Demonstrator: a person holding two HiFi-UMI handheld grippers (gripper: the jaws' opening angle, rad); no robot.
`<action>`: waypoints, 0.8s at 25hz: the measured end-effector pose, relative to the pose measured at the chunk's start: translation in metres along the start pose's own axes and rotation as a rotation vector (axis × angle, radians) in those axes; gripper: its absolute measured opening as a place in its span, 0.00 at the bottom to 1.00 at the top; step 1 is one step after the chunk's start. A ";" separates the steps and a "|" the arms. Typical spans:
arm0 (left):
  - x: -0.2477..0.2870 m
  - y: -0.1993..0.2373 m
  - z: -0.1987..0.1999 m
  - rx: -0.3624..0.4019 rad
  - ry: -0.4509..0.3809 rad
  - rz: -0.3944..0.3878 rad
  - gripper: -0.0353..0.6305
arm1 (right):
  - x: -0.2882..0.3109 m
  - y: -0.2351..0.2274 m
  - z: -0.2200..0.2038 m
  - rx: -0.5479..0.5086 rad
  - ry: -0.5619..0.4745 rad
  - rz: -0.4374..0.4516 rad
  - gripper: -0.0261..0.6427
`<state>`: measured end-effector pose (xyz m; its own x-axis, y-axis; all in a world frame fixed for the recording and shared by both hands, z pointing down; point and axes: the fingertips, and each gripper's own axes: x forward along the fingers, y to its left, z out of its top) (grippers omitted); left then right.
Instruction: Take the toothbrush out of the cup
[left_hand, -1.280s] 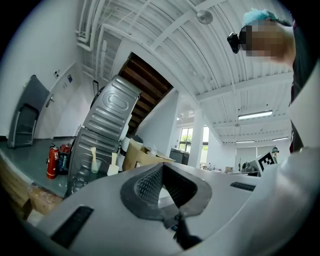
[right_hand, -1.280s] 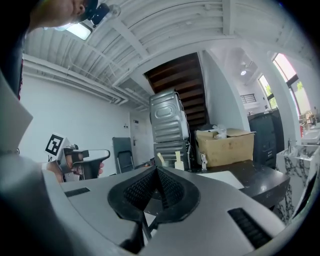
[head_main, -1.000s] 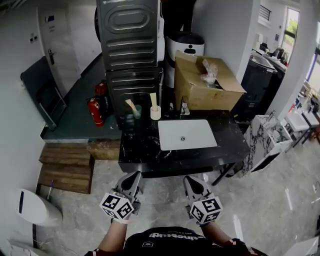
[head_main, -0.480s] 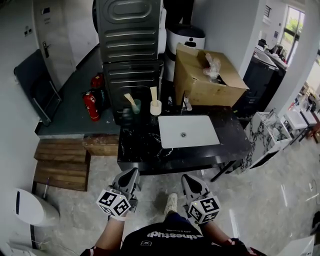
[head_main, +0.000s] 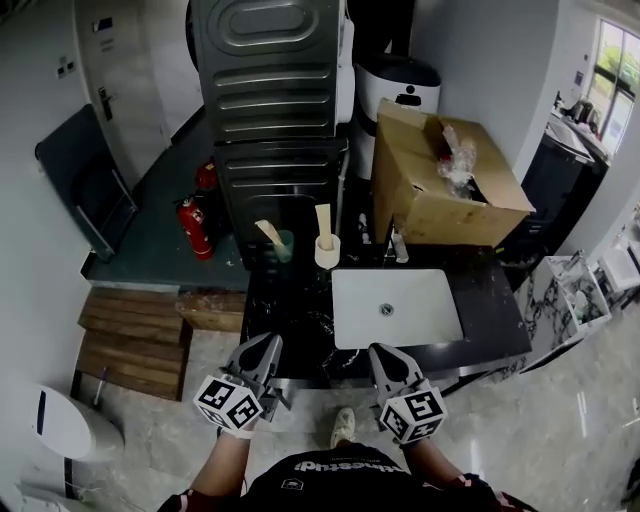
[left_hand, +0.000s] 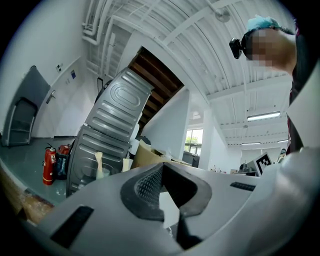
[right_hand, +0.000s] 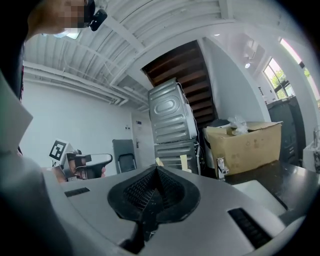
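We hold the grey left gripper (head_main: 266, 347) and right gripper (head_main: 381, 354) pressed together, empty; the cream toothbrush (head_main: 323, 216) stands upright in its white cup (head_main: 327, 254) ahead, midway between them.

no word reads for certain; white print (head_main: 327, 467) runs upside down across the person's dark shirt (head_main: 290, 492), letters too blurred to spell; black-and-white square markers (head_main: 228, 404) sit on the cubes of the left gripper (head_main: 266, 345) and right gripper (head_main: 383, 352)

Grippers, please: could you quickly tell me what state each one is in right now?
Left gripper: closed, holding nothing.
Right gripper: closed, holding nothing.
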<state>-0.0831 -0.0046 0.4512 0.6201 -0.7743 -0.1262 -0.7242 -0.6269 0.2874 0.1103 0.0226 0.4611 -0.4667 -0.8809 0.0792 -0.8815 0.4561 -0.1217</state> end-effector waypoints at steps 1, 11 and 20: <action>0.018 0.007 0.004 0.000 -0.005 0.006 0.07 | 0.014 -0.012 0.005 0.000 0.001 0.007 0.09; 0.149 0.058 0.022 0.034 -0.023 0.062 0.07 | 0.128 -0.113 0.047 -0.009 -0.012 0.085 0.09; 0.176 0.103 0.025 0.032 0.008 0.076 0.07 | 0.175 -0.125 0.041 0.030 0.011 0.076 0.09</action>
<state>-0.0558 -0.2080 0.4349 0.5648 -0.8194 -0.0978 -0.7786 -0.5684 0.2658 0.1411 -0.1939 0.4499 -0.5332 -0.8423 0.0790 -0.8410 0.5176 -0.1577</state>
